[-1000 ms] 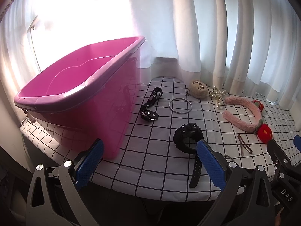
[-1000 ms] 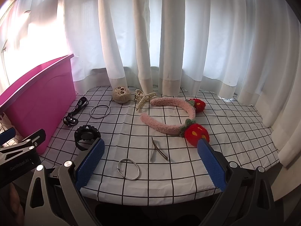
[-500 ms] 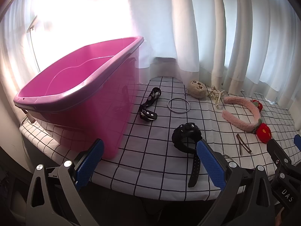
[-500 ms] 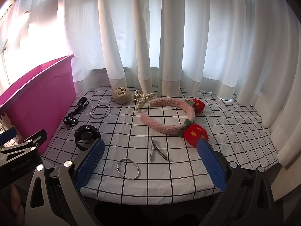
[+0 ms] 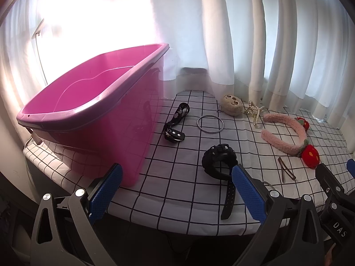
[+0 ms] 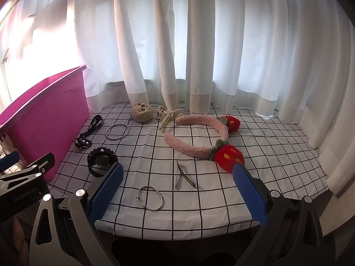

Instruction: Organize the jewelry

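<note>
Lying on the checked cloth (image 6: 255, 133), the jewelry is seen spread out: a black watch (image 6: 101, 160), two metal bangles (image 6: 117, 132) (image 6: 150, 197), a pink strawberry headband (image 6: 199, 137), a pearl claw clip (image 6: 167, 116) and a hair pin (image 6: 184, 176). A pink bin (image 5: 88, 119) is set at the left. Both the left gripper (image 5: 176, 191) and right gripper (image 6: 177, 191) are held wide apart, with nothing gripped.

Backlit curtains (image 5: 221, 33), window glare, fisheye warping
</note>
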`<action>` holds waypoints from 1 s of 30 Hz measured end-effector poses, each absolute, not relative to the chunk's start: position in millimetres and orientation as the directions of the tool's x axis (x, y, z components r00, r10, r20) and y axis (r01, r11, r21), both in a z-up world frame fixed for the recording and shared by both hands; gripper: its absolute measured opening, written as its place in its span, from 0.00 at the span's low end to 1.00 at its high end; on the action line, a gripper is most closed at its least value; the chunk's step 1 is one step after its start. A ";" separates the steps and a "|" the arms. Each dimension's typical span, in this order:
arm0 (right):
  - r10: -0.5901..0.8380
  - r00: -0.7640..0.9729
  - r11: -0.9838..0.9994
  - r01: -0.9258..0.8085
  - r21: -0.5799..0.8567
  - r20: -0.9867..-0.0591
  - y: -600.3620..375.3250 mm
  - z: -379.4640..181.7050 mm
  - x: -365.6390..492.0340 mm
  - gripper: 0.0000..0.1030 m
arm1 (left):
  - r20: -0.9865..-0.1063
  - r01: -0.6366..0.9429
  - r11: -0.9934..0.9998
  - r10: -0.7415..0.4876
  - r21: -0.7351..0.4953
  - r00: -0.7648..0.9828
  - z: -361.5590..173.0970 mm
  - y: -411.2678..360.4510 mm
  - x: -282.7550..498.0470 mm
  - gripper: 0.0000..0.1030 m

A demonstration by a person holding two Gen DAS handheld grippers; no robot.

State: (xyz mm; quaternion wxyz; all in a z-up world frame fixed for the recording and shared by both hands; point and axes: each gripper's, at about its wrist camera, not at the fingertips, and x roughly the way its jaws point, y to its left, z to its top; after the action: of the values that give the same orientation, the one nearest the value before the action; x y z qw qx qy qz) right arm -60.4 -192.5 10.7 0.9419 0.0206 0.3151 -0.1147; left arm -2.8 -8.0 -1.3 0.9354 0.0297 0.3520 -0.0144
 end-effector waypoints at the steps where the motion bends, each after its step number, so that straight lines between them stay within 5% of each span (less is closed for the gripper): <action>1: -0.203 0.775 0.973 0.229 -0.034 -0.598 -192.4 10.8 -60.4 0.92 | -0.659 0.048 0.998 -0.007 0.045 0.752 -1.3 -7.6 -3.1 0.94; 30: -0.197 0.764 0.973 0.231 -0.025 -0.615 -201.3 -0.6 -57.0 0.92 | -0.707 0.048 0.999 -0.017 0.023 0.707 -17.5 -3.7 3.8 0.94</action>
State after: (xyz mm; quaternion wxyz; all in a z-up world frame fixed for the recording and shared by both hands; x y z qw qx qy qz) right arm -57.0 -201.3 -0.6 0.9387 0.0260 0.3243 -0.1140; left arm 3.8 -3.7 -17.5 0.9236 0.0200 0.3824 -0.0175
